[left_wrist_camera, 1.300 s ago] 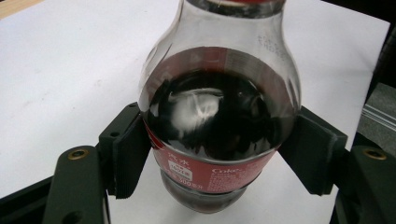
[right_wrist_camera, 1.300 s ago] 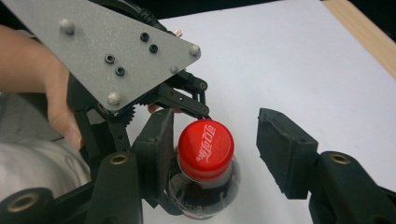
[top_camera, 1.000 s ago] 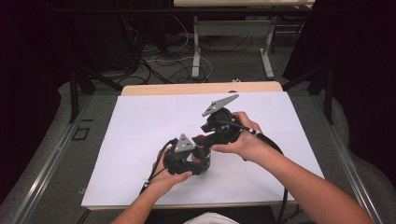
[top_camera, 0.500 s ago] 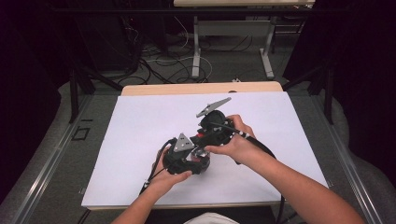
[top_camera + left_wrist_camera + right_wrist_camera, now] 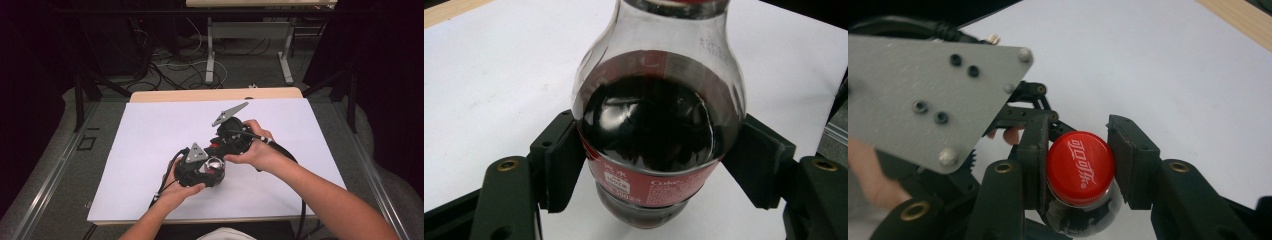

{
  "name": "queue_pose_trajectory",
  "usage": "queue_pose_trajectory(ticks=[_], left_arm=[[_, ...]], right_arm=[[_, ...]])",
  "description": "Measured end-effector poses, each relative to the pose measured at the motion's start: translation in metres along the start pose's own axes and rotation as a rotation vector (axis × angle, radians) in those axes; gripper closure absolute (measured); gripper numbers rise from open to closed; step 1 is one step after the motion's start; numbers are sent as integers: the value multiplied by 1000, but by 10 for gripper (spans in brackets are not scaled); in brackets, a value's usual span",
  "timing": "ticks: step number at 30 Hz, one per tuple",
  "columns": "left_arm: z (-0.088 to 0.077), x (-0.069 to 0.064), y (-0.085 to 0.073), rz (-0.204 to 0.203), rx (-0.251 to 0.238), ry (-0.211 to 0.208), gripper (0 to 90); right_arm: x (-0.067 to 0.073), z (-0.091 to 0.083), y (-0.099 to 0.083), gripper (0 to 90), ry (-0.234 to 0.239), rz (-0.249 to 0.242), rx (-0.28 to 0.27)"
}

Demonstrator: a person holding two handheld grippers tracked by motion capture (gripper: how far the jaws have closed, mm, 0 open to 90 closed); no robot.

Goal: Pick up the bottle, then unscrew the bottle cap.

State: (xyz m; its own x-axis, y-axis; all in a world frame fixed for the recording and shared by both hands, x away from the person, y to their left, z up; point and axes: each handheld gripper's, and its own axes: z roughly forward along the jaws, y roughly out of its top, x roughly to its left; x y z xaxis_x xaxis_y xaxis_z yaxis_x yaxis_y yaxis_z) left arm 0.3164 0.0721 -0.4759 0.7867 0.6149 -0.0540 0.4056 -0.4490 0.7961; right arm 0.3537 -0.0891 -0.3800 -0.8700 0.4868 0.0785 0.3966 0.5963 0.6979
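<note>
Left gripper (image 5: pixel 659 175) clamps bottle (image 5: pixel 656 120) body. Right gripper (image 5: pixel 1080 165), jaws just closing, pinches red cap (image 5: pixel 1080 167). We brace bottle steady, twist cap squarely, avoid slipping.

The left claw (image 5: pixel 656 165), a black two-jaw tool held low in the person's left hand (image 5: pixel 175 192), has both ribbed pads pressed on the sides of the dark-filled clear plastic bottle (image 5: pixel 656 115). The right claw (image 5: pixel 1078 167), gripped by the right hand (image 5: pixel 257 150) just above and behind the left one, has just been closing and now clamps the bottle's red screw cap (image 5: pixel 1079 167) from both sides. Both forearms reach in toward the bottle.
</note>
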Motion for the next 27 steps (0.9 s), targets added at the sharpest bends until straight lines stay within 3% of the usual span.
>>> queue_pose_trajectory(ticks=[1,2,4,6,7,8,12,14,16,23,25,27], left_arm=[[0,0,0,-2,2,-2,301],[0,-1,0,4,1,-2,301],[0,-1,0,12,-2,-4,301],[0,-2,0,16,5,-8,301],[0,-2,0,17,3,-10,301],[-1,-2,0,24,7,-15,301],[-1,-5,1,53,0,-22,301],[0,-7,1,56,1,-29,301],[0,-9,1,57,5,-41,301],[-1,-10,2,76,26,-62,301],[0,-10,1,70,8,-55,301],[0,-7,1,53,3,-45,301]], right_arm=[[-6,0,2,614,45,-35,10],[-6,0,2,614,45,-35,10],[-11,-1,3,614,92,-130,24],[-12,-1,4,614,114,-150,42],[-12,-2,5,614,139,-191,55],[-12,-2,5,614,139,-191,55],[-21,-2,8,613,279,-393,62],[-27,-2,9,613,341,-456,63],[-28,-2,9,613,361,-472,73],[-37,0,13,613,483,-627,96],[-38,1,15,611,497,-635,100],[-39,2,16,555,478,-598,97]])
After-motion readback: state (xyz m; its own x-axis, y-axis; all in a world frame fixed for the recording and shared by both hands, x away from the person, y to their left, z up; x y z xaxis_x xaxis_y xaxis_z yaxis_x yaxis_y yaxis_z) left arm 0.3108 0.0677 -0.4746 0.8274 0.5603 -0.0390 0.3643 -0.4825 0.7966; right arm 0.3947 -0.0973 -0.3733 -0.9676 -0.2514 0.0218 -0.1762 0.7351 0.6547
